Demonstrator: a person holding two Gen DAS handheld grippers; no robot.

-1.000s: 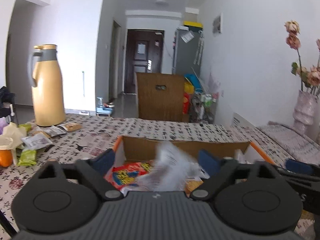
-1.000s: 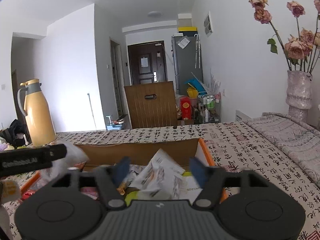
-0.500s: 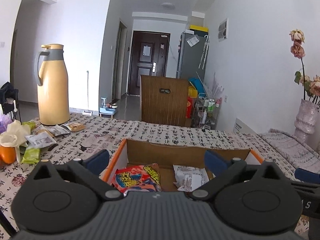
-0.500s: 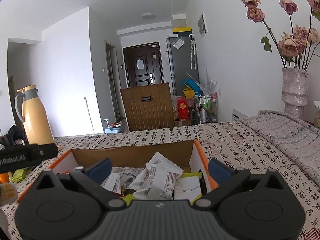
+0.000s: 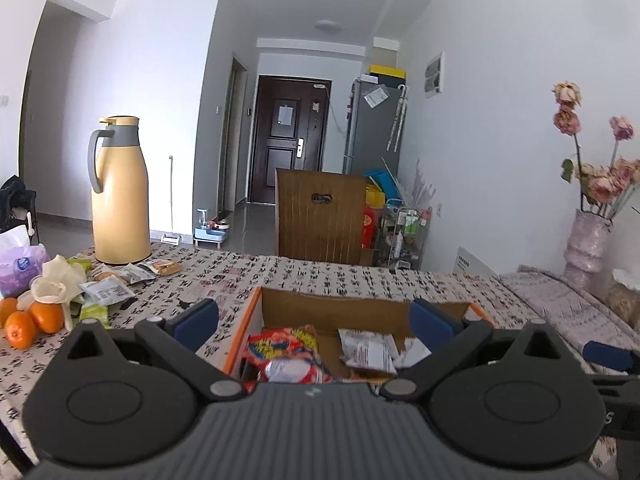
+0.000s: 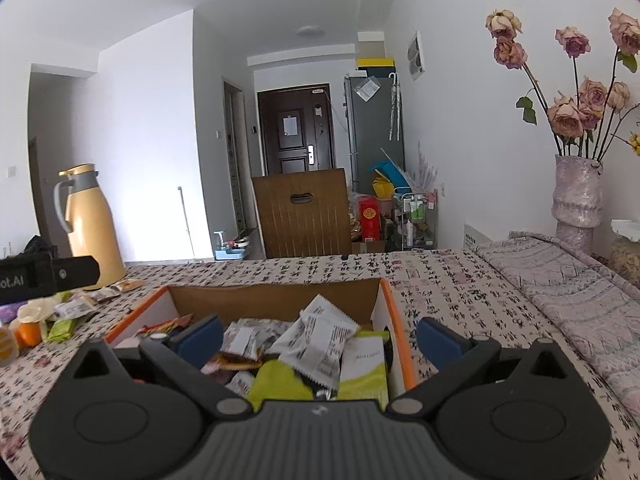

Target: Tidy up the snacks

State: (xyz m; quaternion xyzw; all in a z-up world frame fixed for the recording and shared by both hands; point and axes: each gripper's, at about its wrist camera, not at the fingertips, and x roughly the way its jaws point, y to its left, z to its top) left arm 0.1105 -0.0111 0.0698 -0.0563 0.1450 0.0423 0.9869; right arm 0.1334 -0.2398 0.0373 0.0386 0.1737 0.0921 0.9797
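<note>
Both grippers, left gripper (image 5: 314,318) and right gripper (image 6: 320,334), hang spread wide and empty above the cardboard box (image 6: 384,304) on the counter (image 5: 224,276). Snack packets (image 6: 320,332) already fill it; loose packets (image 5: 108,290) (beside the yellow flask (image 5: 120,192)) likely wait their turn.

Looking like a lived-in home, dining/living area. A tabletop under a calligraphy-print cloth (image 5: 320,276) is carrying a tall yellow thermos jug (image 5: 119,192) and a pale vase of dried pink roses (image 6: 576,196). Behind it, a dark brown entry door (image 5: 290,140), grey fridge (image 6: 374,128) and wooden chair back (image 6: 306,212) are showing.
</note>
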